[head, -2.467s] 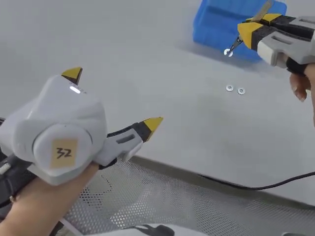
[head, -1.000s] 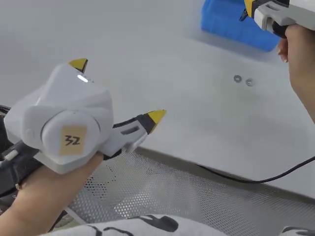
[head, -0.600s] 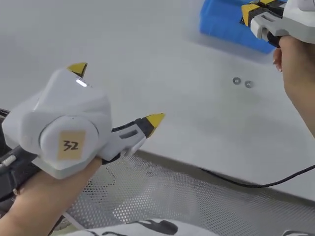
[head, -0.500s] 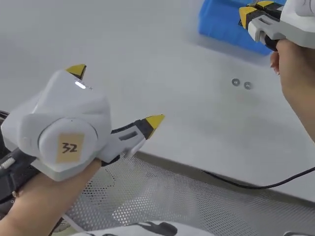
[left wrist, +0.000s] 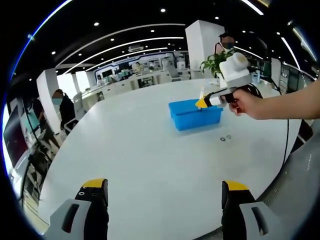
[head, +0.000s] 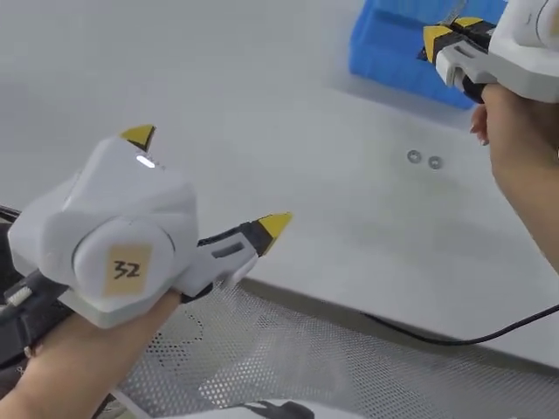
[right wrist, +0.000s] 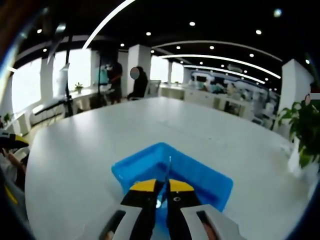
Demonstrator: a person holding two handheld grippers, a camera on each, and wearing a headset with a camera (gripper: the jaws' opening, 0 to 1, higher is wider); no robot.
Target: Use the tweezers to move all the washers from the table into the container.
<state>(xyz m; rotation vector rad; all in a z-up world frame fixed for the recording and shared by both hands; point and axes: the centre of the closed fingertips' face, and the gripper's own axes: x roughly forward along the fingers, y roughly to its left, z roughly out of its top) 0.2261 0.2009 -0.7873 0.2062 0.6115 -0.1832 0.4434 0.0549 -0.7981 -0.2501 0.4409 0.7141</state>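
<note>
Head view: high, looking forward-down across white worktop (head: 262, 87); blue plastic rectangular bin (head: 384, 61) upper right. Left gripper view: low, distant, same bin mid-frame. Right gripper view: close above it, lower centre.

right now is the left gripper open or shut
Open. The left gripper has its yellow-tipped jaws wide apart in its own view, nothing held between them.

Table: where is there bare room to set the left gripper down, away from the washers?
The table is bare across the wide stretch between the left gripper, jaws open, and the blue container. Crowded: to the right, where two washers lie in front of the container and the right gripper holds the tweezers over it.
</note>
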